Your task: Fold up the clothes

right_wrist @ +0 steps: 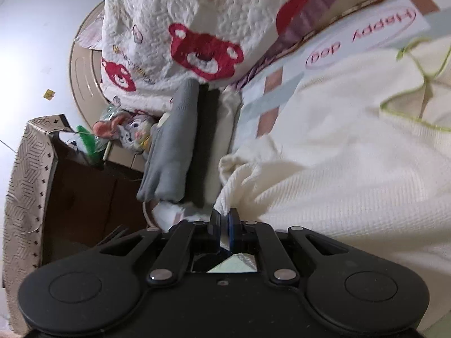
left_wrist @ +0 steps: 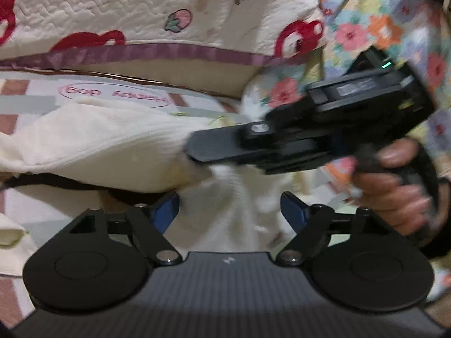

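1. Two tongs work over a cream knit garment (right_wrist: 338, 146) that lies spread on a bed sheet (right_wrist: 363, 39) printed with "Happy dog".
2. The right tongs (right_wrist: 224, 226) are pressed together, pinching the near edge of the garment between their blue pads.
3. In the left wrist view, the right tongs (left_wrist: 194, 148) reach in from the right, their tip touching the raised fold of the garment (left_wrist: 98, 138), with the person's right hand (left_wrist: 394, 180) gripping the handle.
4. The left tongs (left_wrist: 229, 211) are spread apart and hold nothing, hovering above a blurred part of the cream cloth.
5. Beyond the sheet lies a white quilt (right_wrist: 174, 14) with red bear faces.
6. A grey folded cloth (right_wrist: 172, 140) lies left of the garment.
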A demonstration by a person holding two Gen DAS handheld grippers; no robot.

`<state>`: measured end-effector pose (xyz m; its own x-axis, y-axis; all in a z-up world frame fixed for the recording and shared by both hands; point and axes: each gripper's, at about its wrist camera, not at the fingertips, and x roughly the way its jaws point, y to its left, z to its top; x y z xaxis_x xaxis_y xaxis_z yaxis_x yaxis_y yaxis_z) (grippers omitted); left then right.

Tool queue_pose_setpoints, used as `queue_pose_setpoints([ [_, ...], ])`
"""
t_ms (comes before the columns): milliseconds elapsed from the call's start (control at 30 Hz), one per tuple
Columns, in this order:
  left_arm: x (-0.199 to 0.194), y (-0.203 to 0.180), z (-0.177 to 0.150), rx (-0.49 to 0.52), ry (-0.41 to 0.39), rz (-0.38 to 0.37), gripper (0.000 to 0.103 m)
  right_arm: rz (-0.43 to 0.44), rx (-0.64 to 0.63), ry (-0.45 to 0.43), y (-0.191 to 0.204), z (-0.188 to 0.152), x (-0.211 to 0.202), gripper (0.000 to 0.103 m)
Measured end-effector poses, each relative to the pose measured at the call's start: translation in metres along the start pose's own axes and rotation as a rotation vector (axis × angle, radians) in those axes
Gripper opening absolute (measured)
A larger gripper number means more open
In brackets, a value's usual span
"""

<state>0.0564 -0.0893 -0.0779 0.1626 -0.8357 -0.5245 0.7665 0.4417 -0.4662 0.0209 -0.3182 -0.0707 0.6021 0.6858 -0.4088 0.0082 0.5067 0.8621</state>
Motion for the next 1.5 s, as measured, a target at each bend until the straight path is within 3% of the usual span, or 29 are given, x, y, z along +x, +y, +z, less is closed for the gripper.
queue_pose_setpoints([
  [200, 0.02, 0.008, -0.014, -0.029, 0.088, 0.063, 0.079, 0.127, 0.075, -0.002, -0.007, -0.007, -0.014, 0.008],
  [267, 0.023, 0.011, -0.015, -0.039, 0.095, 0.072, 0.071, 0.156, 0.087, -0.006, -0.009, -0.009, -0.016, 0.008],
  [333, 0.019, 0.01, -0.015, -0.044, 0.075, 0.045, 0.004, 0.172, 0.091, -0.017, -0.011, -0.013, -0.017, 0.008],
  [400, 0.009, 0.008, -0.015, -0.056, 0.035, 0.036, 0.002, 0.076, 0.014, -0.062, -0.006, -0.023, -0.029, 0.01],
  [500, -0.012, 0.002, -0.011, -0.036, -0.053, 0.098, 0.002, -0.069, -0.102, -0.129, 0.002, -0.038, -0.047, 0.017],
  [567, -0.022, 0.005, -0.013, -0.085, -0.098, 0.14, 0.002, -0.213, -0.212, -0.167, 0.005, -0.053, -0.071, 0.031],
  [600, -0.025, 0.007, -0.014, -0.098, -0.104, 0.165, 0.002, -0.311, -0.261, -0.196, 0.001, -0.063, -0.088, 0.042],
  [633, -0.028, 0.008, -0.016, -0.11, -0.106, 0.191, 0.002, -0.412, -0.283, -0.212, -0.006, -0.072, -0.104, 0.046],
  [900, -0.023, 0.002, -0.032, -0.151, -0.066, 0.286, 0.002, -1.049, -0.435, -0.179, -0.064, -0.126, -0.176, 0.048],
  [933, -0.023, 0.001, -0.034, -0.155, -0.064, 0.301, 0.002, -1.071, -0.453, -0.184, -0.068, -0.127, -0.178, 0.053],
  [1033, -0.02, 0.0, -0.038, -0.151, -0.04, 0.351, 0.002, -1.087, -0.469, -0.204, -0.084, -0.12, -0.182, 0.066],
  [1267, -0.006, -0.008, -0.043, -0.145, 0.007, 0.455, 0.002, -1.029, -0.473, -0.246, -0.127, -0.076, -0.175, 0.072],
  [1367, -0.003, -0.012, -0.041, -0.125, 0.006, 0.483, 0.002, -0.973, -0.404, -0.243, -0.148, -0.056, -0.178, 0.071],
  [1400, -0.003, -0.014, -0.038, -0.112, 0.006, 0.489, 0.002, -0.947, -0.376, -0.245, -0.154, -0.049, -0.182, 0.057],
  [1433, -0.005, -0.016, -0.034, -0.099, 0.001, 0.489, 0.002, -0.906, -0.348, -0.246, -0.158, -0.045, -0.187, 0.01],
  [1500, -0.012, -0.023, -0.022, -0.079, -0.023, 0.467, 0.002, -0.808, -0.294, -0.264, -0.156, -0.038, -0.202, 0.007],
])
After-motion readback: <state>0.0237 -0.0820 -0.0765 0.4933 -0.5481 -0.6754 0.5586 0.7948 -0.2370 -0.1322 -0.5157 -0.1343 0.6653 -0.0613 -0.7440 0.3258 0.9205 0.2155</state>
